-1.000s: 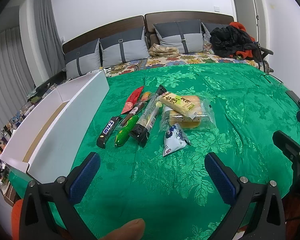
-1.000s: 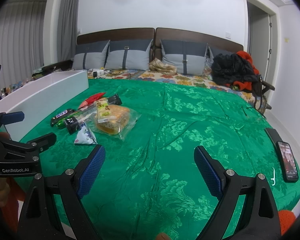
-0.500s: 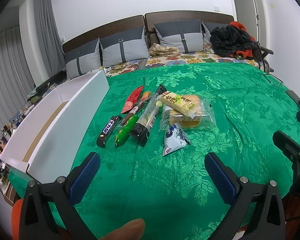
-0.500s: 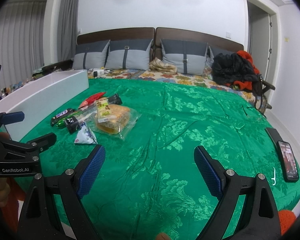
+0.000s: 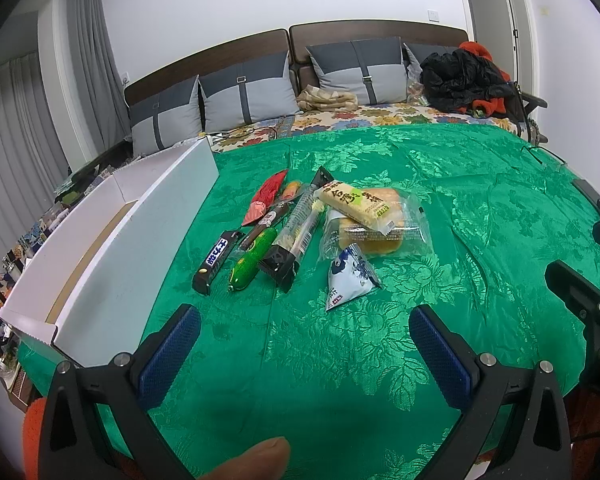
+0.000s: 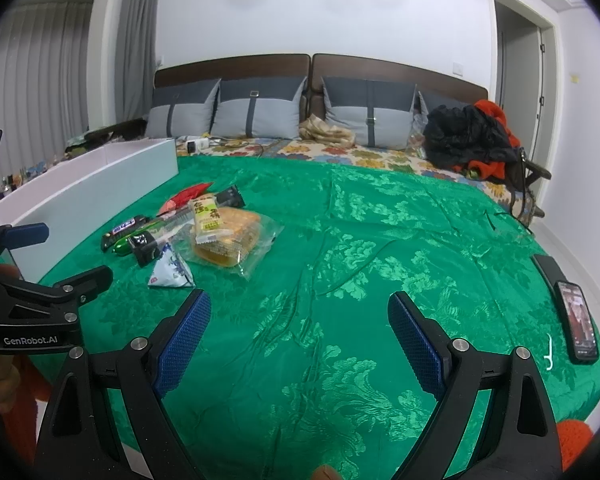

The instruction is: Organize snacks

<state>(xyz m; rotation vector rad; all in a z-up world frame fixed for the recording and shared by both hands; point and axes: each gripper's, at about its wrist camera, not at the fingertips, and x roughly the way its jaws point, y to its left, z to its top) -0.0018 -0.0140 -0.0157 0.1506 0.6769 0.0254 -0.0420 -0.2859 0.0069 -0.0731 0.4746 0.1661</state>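
Nothing has moved since a second ago: both claws hang where they were, over the near edge of the bed's green cover. Left claw has its blue pads spread wide apart, gripping nothing, with a fingertip showing at the bottom of its view. Right claw is just as wide apart and empty.

Ahead of the left claw lies the cluster of snacks. Closest, a little right of centre, sits the triangular blue-and-white pouch. Beyond it is the clear bag of bread, and a yellow-green wrapped cake bar rests on top of that bag. Left of the pouch a long clear packet with black ends lies lengthwise, then the green sausage stick, a dark slim bar, and the black chocolate bar. Farther off lies a red packet.

Left of all this stands the long white box, its near wall just beside the snacks. From the right claw, the whole pile sits ahead and to the left, and a phone lies well off to the right at the bed's edge.
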